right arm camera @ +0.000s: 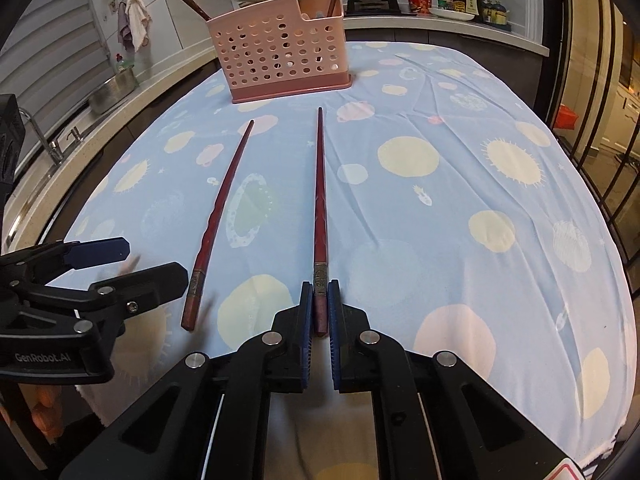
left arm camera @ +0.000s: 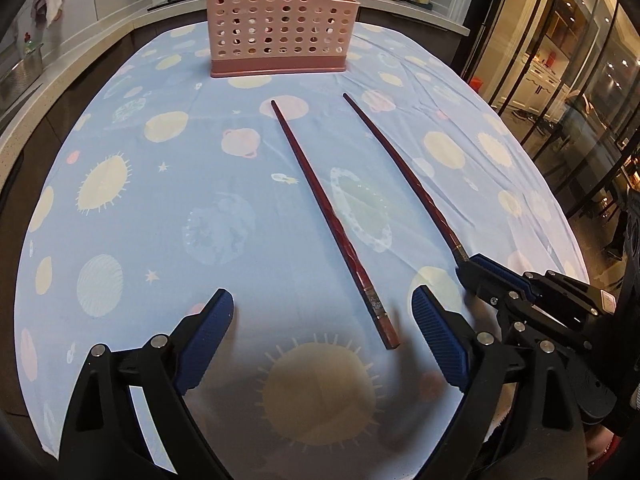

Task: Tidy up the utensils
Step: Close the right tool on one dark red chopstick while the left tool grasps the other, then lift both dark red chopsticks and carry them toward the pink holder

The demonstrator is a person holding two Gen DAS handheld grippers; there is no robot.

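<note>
While pinching the thick end of one red chopstick (right arm camera: 320,216), right gripper (right arm camera: 319,320) low over planet-print tablecloth (right arm camera: 460,200); left gripper (left arm camera: 322,320) spread wide around second chopstick's (left arm camera: 328,216) butt, pink utensil holder (left arm camera: 280,24) beyond.

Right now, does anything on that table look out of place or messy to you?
Only mildly. Two red chopsticks lie loose on the tablecloth instead of standing in the pink holder like the others. The right gripper is shut on the right chopstick; the left chopstick lies between the open left gripper's fingers. Nothing looks spilled or broken.
</note>
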